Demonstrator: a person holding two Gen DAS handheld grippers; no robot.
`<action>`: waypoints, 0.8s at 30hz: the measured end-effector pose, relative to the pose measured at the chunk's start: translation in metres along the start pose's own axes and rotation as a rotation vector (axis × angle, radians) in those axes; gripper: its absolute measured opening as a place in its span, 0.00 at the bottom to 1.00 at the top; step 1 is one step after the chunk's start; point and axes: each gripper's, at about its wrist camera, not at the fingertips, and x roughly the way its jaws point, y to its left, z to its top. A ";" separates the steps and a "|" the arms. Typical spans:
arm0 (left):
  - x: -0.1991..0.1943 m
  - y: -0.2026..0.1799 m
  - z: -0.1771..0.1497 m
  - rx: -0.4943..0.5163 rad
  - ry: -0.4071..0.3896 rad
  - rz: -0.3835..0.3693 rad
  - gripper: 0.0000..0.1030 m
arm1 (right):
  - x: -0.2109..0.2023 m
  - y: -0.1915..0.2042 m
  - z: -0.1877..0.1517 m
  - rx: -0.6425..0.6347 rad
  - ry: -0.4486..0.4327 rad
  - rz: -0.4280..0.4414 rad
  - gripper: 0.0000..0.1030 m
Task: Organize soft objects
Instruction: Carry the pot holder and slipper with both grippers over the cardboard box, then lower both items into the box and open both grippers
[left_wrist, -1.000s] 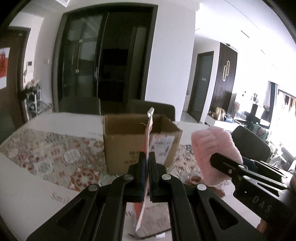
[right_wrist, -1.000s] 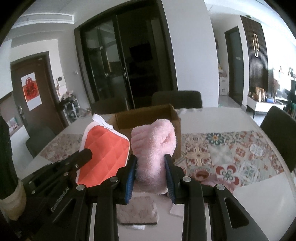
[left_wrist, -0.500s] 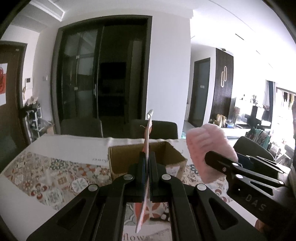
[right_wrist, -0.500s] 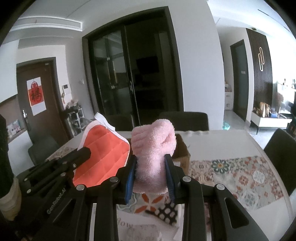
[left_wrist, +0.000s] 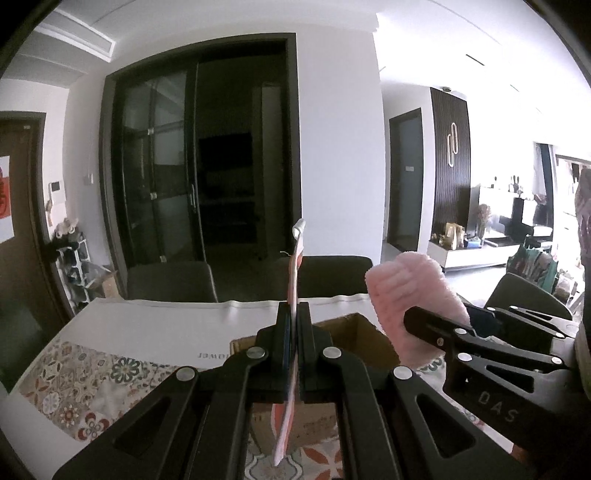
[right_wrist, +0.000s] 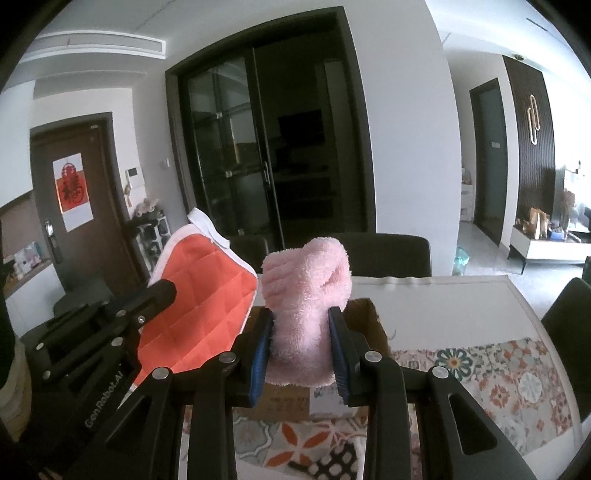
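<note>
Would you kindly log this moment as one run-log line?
left gripper: shut on orange pot holder | right gripper: shut on pink towel | both raised above cardboard box

Fluffy pink towel (right_wrist: 306, 306), quilted potholder (right_wrist: 195, 317)

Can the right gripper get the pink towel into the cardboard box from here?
Probably yes: the right gripper, shut on the pink towel, sits just before the cardboard box, whose top is open, nothing between.

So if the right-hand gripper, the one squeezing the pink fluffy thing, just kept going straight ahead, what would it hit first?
Probably the open cardboard box, which sits just beyond the right gripper and its pink towel; depth is hard to judge.
</note>
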 end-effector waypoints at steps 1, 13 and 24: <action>0.006 0.001 0.002 -0.001 0.002 0.001 0.05 | 0.005 -0.001 0.002 -0.001 0.002 0.002 0.31; 0.084 -0.002 -0.012 0.025 0.072 -0.007 0.05 | 0.082 -0.022 0.014 -0.029 0.027 -0.041 0.31; 0.136 -0.013 -0.046 0.016 0.212 -0.038 0.05 | 0.153 -0.054 -0.020 0.059 0.202 -0.007 0.31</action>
